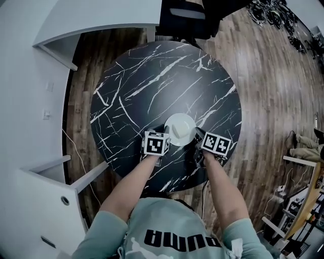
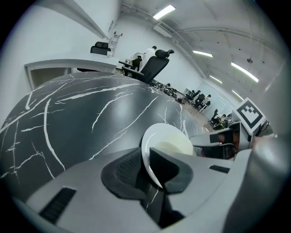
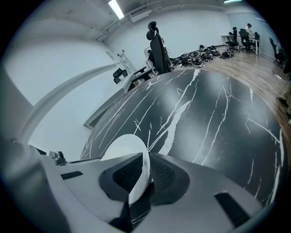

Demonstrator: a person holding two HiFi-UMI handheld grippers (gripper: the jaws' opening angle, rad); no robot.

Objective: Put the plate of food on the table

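Observation:
A white plate [image 1: 180,129] with a pale piece of food [image 2: 175,148] on it is over the near part of the round black marble table [image 1: 152,76]. Whether it rests on the top or hangs just above it cannot be told. My left gripper [image 1: 164,133] is shut on the plate's left rim [image 2: 146,154]. My right gripper [image 1: 197,135] is shut on the opposite rim [image 3: 138,182]. In the left gripper view the left gripper [image 2: 148,166] pinches the plate [image 2: 168,141] edge-on. In the right gripper view the right gripper [image 3: 144,175] does the same on the plate [image 3: 122,148].
A white curved counter [image 1: 91,20] stands beyond the table at the left, with a black office chair [image 1: 187,15] behind the far edge. A white cabinet [image 1: 40,202] is at the near left. Cables [image 1: 273,12] lie on the wooden floor at the far right.

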